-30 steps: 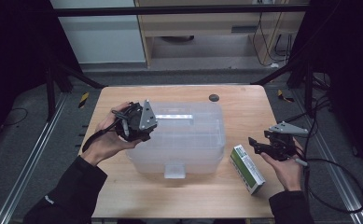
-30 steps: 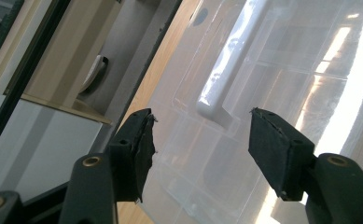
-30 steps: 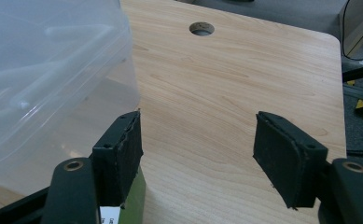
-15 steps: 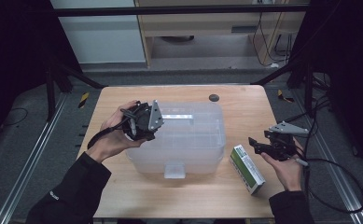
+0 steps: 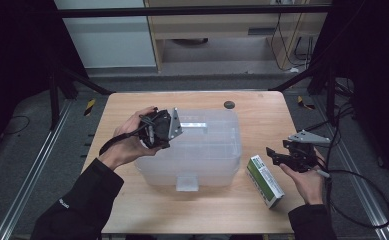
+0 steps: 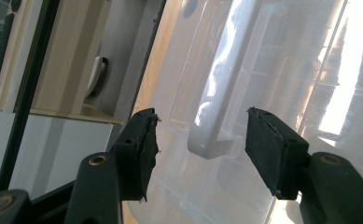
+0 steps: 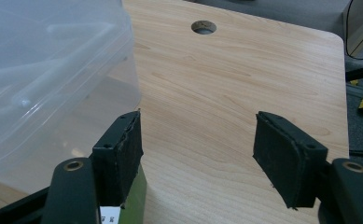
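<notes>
1. Left claw [image 5: 178, 125] hangs over the left end of the clear plastic bin's lid [image 5: 207, 145], its jaws apart and just now closing a little, with the end of the white lid handle [image 6: 216, 116] between the pads, which do not press on it.
2. Behind that claw, the left hand [image 5: 132, 140] grips its body from the left, forearm slanting up from the near-left corner of the tabletop [image 5: 262, 107], the claw pointing across the lid toward the right.
3. Right claw [image 5: 273, 156] has its jaws spread wide with bare wood between them; it is held level above the right side of the tabletop, pointing toward the bin.
4. Just below and to the near side of the right claw lies a green and white box [image 5: 265, 181], between the bin's right wall and the right hand [image 5: 307, 172].
5. Beyond the right claw, open wood runs to the far edge, where a round hole [image 7: 204, 26] sits near the far rim.
6. Bin [image 7: 44, 70] stands close on that claw's left; to its right the tabletop edge is near.
</notes>
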Demonstrator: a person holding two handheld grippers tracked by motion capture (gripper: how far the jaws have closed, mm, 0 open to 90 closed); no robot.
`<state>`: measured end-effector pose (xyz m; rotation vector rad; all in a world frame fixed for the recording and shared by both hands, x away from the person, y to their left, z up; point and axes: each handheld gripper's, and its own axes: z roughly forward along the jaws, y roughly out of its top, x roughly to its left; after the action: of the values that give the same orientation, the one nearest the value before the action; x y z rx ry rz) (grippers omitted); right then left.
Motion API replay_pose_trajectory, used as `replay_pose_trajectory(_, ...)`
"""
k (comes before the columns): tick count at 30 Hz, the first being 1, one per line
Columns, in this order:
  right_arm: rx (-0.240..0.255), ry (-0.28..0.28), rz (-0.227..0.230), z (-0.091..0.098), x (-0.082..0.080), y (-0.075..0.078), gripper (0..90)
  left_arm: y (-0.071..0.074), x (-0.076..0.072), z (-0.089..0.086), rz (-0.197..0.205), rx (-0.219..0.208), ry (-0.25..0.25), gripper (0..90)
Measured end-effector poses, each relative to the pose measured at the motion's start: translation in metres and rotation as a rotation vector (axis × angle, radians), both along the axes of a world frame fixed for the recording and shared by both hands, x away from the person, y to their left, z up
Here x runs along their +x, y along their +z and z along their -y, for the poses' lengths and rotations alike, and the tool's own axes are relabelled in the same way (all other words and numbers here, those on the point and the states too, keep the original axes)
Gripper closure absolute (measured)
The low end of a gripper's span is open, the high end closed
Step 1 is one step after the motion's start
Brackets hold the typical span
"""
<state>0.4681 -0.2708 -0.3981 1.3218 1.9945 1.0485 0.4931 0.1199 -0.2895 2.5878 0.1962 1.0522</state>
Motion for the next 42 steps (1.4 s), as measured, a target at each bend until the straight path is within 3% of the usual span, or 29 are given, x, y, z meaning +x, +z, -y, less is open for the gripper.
replay_pose_trajectory(11, 0.001, 0.002, -0.002, 0.0, 0.0, 0.0, 33.0, -0.003, 0.005, 0.007, 0.011, 0.048, -0.029, 45.3)
replay_pose_trajectory(14, 0.0, 0.003, -0.003, 0.0, 0.0, 0.0, 33.1, -0.005, 0.007, 0.009, 0.012, 0.078, -0.027, 46.1)
replay_pose_trajectory(19, 0.0, 0.004, -0.006, -0.001, 0.0, 0.0, 33.4, -0.007, 0.009, 0.011, 0.009, 0.067, -0.031, 47.9)
replay_pose_trajectory(23, -0.002, 0.006, -0.005, -0.001, 0.0, 0.0, 33.6, -0.008, 0.011, 0.013, 0.009, 0.096, -0.035, 51.0)
replay_pose_trajectory(42, -0.008, 0.014, -0.011, -0.003, 0.001, -0.002, 34.0, -0.01, 0.014, 0.02, 0.017, 0.15, -0.05, 65.2)
